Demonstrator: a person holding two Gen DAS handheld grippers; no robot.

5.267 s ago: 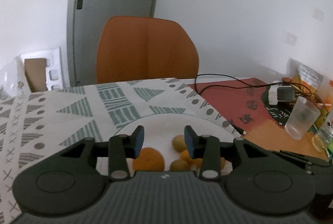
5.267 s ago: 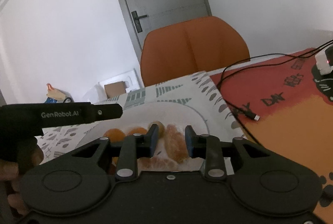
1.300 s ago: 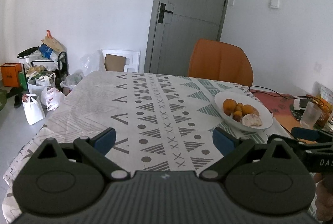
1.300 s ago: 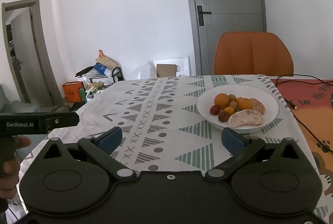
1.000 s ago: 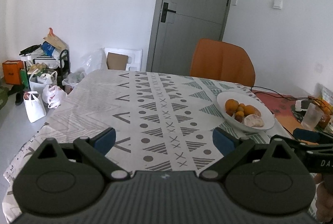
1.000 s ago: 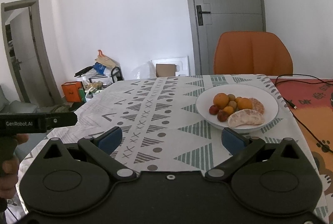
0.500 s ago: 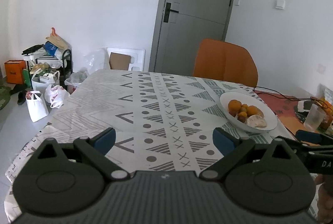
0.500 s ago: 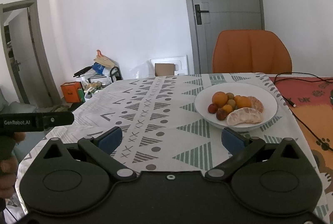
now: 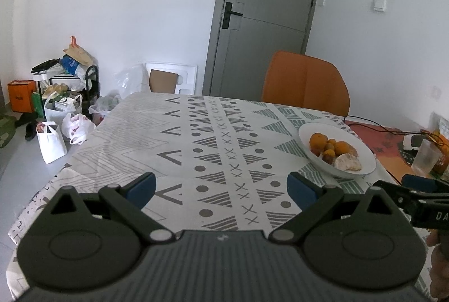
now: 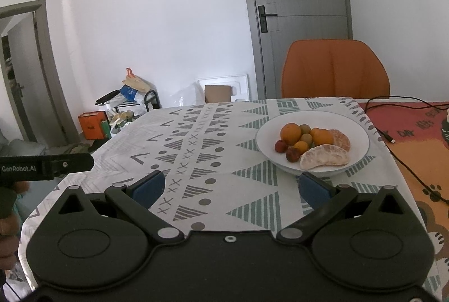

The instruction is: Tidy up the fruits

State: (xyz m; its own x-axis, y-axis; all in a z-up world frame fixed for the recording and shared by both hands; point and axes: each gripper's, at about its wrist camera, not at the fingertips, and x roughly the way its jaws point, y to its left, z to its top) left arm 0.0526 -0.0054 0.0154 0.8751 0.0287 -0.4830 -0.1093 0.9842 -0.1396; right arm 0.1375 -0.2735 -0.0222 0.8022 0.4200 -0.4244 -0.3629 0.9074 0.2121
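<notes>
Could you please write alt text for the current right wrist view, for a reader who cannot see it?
A white plate of oranges, peeled citrus segments and small red fruits sits on a patterned tablecloth, beyond the open, empty right gripper. An orange chair and grey door stand behind the table.

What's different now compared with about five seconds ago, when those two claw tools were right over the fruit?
Both tools pulled back from the white bowl. The left gripper and right gripper, nearly closed over the fruit then, now stand wide open and empty above the patterned tablecloth. The oranges and peeled segments remain in the bowl; the orange chair has not moved.
</notes>
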